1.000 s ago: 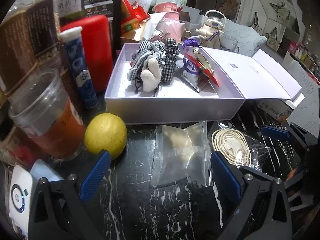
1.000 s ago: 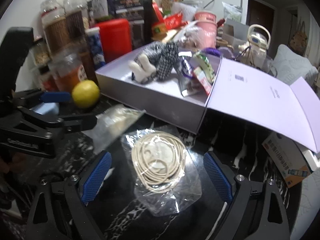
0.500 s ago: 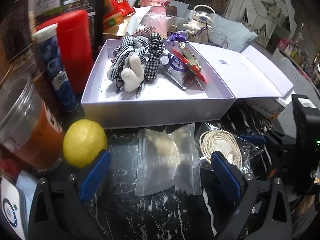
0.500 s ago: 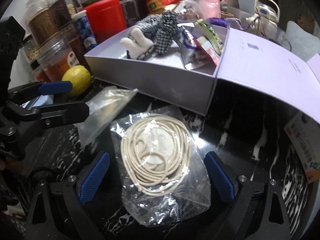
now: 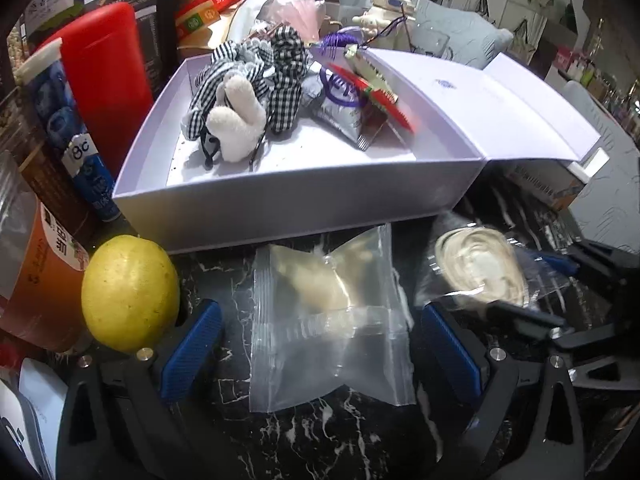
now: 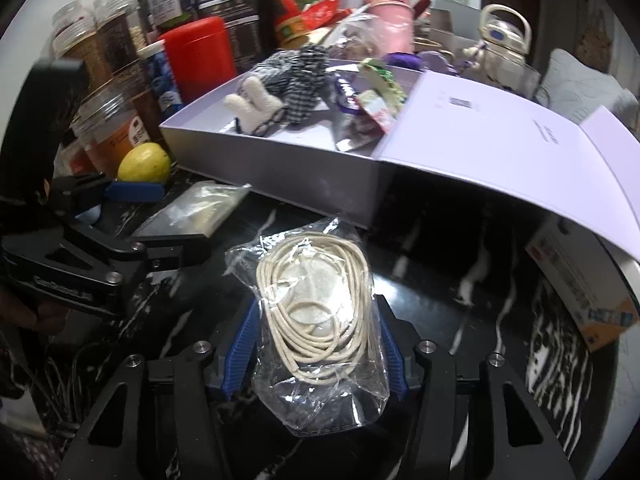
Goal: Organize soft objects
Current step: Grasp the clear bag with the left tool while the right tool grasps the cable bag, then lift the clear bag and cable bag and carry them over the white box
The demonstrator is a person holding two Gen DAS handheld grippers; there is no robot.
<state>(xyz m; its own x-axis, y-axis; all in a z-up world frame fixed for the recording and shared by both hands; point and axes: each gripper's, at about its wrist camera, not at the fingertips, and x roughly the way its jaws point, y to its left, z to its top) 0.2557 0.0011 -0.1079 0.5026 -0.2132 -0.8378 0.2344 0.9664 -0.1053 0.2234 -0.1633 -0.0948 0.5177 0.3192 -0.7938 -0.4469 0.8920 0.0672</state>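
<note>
A clear zip bag (image 5: 328, 320) with a pale soft lump inside lies flat on the black marble top. My left gripper (image 5: 320, 350) is open, one blue pad on each side of this bag, neither touching it. A crinkled bag of coiled cream cord (image 6: 316, 300) sits between the blue pads of my right gripper (image 6: 316, 344), whose jaws are closing; the pads press its sides and the bag is bunched narrow. Behind both stands an open lilac box (image 5: 280, 208) holding a checked plush toy (image 5: 236, 120) and foil packets.
A lemon (image 5: 130, 292) lies just left of my left gripper, beside a plastic cup and a red canister (image 5: 104, 68). The box's lid (image 5: 500, 108) lies open to the right. Jars and clutter crowd the back. A small carton (image 6: 580, 292) sits under the lid.
My right gripper has closed from wide open onto the cord bag, squeezing it narrower. Both grippers have come lower and closer to their bags. The left one has stayed open.
</note>
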